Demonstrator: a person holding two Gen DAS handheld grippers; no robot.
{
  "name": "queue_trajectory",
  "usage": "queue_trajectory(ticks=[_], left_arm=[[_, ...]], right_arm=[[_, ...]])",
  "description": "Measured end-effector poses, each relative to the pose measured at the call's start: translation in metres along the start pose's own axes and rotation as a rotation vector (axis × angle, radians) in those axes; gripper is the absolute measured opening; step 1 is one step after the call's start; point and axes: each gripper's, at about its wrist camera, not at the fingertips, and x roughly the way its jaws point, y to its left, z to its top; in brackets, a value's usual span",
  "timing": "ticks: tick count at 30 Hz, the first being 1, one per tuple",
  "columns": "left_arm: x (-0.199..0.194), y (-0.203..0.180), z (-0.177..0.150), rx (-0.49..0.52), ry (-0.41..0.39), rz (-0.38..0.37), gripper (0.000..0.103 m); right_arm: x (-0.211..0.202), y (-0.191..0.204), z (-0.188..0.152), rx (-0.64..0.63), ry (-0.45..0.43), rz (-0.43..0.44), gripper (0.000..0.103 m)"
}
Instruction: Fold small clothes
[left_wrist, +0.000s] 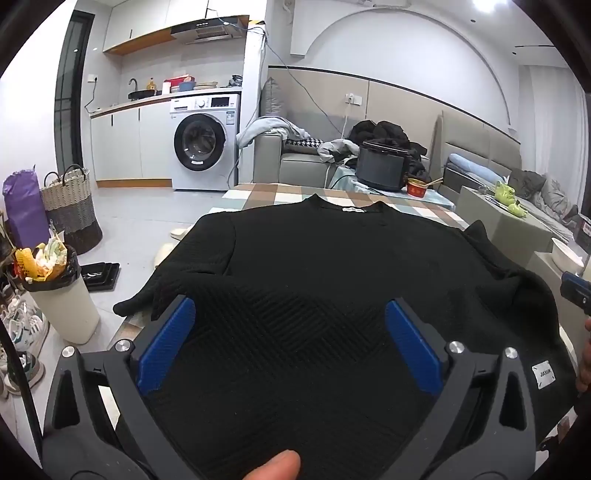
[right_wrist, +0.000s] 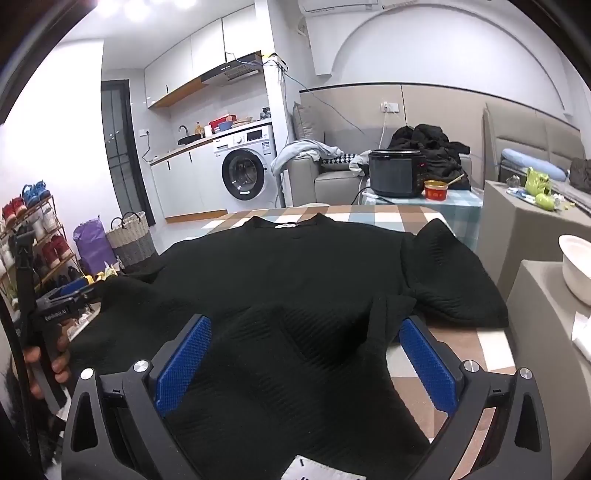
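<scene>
A black ribbed sweater (left_wrist: 314, 258) lies spread on a checked tablecloth, collar at the far side; it also shows in the right wrist view (right_wrist: 280, 266). My left gripper (left_wrist: 290, 314) is open, its blue pads wide apart just above the near hem area. My right gripper (right_wrist: 304, 328) is open too, its pads either side of a raised fold of the sweater's lower part. The right sleeve (right_wrist: 450, 273) lies folded on the table. The left sleeve (left_wrist: 147, 295) hangs over the table's left edge. Neither gripper holds cloth.
A checked table (right_wrist: 373, 214) bears the sweater. Behind it stand a black cooker (right_wrist: 397, 173) and a red bowl (right_wrist: 436, 190). A white bowl (right_wrist: 576, 266) sits on a grey block at right. A full bin (left_wrist: 55, 295) and a woven basket (left_wrist: 72, 206) stand on the floor at left.
</scene>
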Motion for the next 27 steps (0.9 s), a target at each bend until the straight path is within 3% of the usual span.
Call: queue_trajectory(ticks=[18, 27], left_arm=[[-0.01, 0.009, 0.004, -0.033, -0.04, -0.014, 0.102], [-0.012, 0.004, 0.003, -0.013, -0.048, -0.009, 0.102]], right_arm=[[-0.003, -0.001, -0.002, 0.025, -0.034, 0.001, 0.103], [-0.008, 0.008, 0.0, -0.034, -0.061, -0.036, 0.103]])
